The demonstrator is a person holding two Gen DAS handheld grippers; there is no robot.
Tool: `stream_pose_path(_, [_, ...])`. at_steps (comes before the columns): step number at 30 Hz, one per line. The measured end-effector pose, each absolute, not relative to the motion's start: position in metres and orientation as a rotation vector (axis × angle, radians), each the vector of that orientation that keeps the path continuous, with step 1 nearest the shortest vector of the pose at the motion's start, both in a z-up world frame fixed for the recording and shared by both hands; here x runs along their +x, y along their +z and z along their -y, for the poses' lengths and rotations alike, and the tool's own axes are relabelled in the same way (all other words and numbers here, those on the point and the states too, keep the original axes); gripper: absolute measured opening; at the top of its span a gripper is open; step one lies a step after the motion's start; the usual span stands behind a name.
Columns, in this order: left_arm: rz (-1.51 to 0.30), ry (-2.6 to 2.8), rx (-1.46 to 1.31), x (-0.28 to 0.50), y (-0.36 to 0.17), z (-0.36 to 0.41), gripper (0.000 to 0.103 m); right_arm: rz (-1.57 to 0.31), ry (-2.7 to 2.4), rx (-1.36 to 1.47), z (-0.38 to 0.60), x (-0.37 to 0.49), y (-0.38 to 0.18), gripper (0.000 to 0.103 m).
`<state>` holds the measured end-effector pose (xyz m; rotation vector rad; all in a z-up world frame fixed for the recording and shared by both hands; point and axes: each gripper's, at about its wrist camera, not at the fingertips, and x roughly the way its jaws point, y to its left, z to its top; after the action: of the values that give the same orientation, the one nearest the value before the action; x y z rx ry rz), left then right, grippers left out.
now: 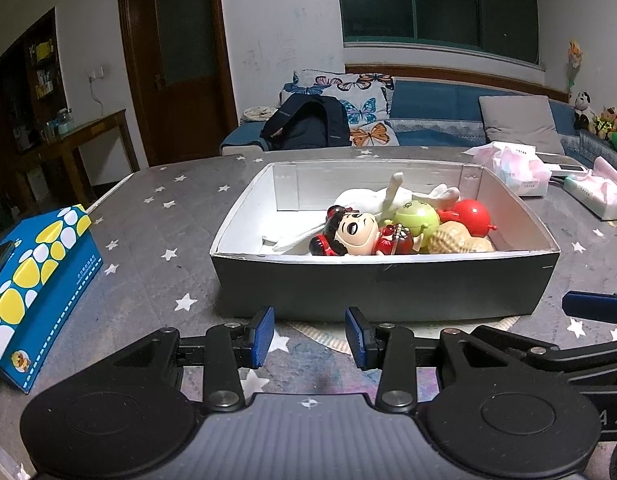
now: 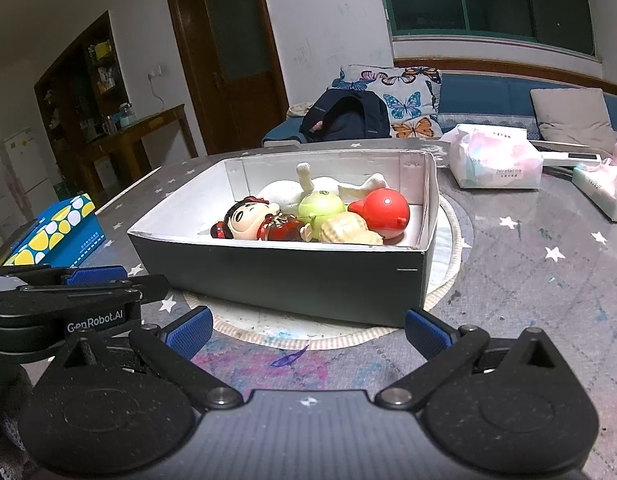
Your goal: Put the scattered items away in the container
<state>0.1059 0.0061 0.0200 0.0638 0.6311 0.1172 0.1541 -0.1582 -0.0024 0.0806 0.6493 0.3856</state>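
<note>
**Both claws empty before a filled box**

We show the dark-walled, white-lined cardboard box (image 1: pixel 382 284) standing on a round pale mat (image 2: pixel 332 336) on the grey star-patterned desk (image 2: pixel 528 280). Inside it lie a black-haired doll in red dress (image 1: pixel 356 234), a green round plastic toy (image 1: pixel 414 218), a red round plastic toy (image 1: pixel 472 212), a tan peanut-shaped toy (image 1: pixel 458 242) and a white soft cloth toy (image 1: pixel 372 200), all crowded toward the box's right half; its left half shows bare floor.

The left claw (image 1: pixel 309 332) is spread and holds nothing, just short of the near wall. The right claw (image 2: pixel 306 330) is spread wider, likewise empty, before the box's near right corner.

We judge the gathering step essentially finished: no loose toy is visible on the desk in either view. The next move would call for a check of the hidden desk areas, or withdrawal.

Outward, a blue carton with yellow and white spots (image 1: pixel 36 284) stands well left of the box; pink-and-white tissue packs (image 2: pixel 494 162) lie at the far right. Open desk lies on either side of the box, and the near wall is the edge to clear on any further drop.
</note>
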Motion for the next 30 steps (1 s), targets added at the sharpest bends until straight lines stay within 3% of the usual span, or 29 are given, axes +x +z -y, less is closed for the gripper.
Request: stream_pose_path(30, [-0.645,0.135,0.103,0.125,0.015,-0.005,0.042,-0.689,0.383,0.093,0.156,0.176,-0.011,0.103])
